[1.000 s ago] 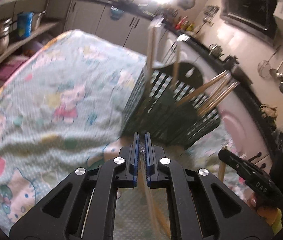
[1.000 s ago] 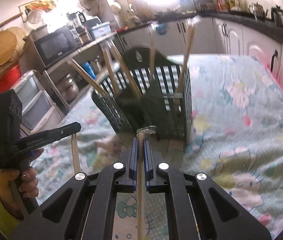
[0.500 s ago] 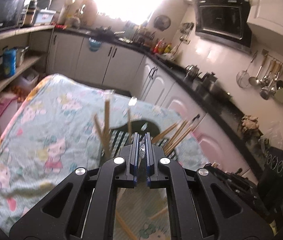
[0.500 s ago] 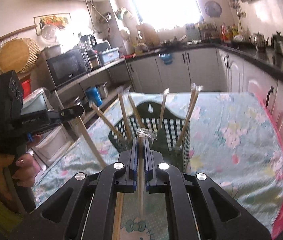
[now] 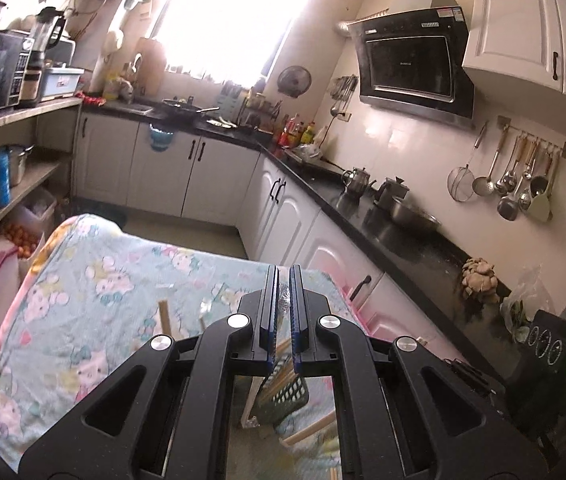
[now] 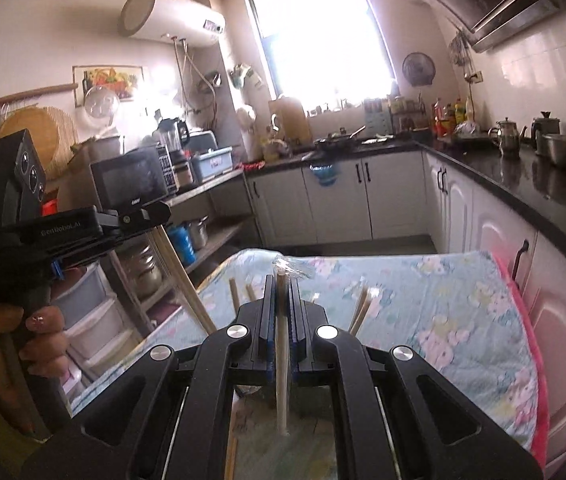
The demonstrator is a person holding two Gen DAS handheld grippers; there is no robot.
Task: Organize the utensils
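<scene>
- Fingers of the right gripper [image 6: 282, 312] pinched a plastic-wrapped chopstick pair [image 6: 282, 364] upright.
- The left gripper [image 5: 282, 312] clamped narrowly on a clear wrapper tip [image 5: 283, 300], and its own chopsticks [image 6: 181, 276] hung below it.
- A dark basket [image 5: 285, 394] sat on the floral-clothed worktop [image 5: 95, 280], with more chopsticks [image 6: 361, 312] leaning nearby.

Matt black plastic basket [image 5: 285, 394]; pale wooden chopsticks [image 6: 282, 364]; soft printed cloth tablecloth [image 6: 435, 300].

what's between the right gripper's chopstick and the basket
Nothing visible. The right gripper holds its chopstick upright above the table; the basket shows only in the left wrist view, with other chopsticks already standing in it.
</scene>
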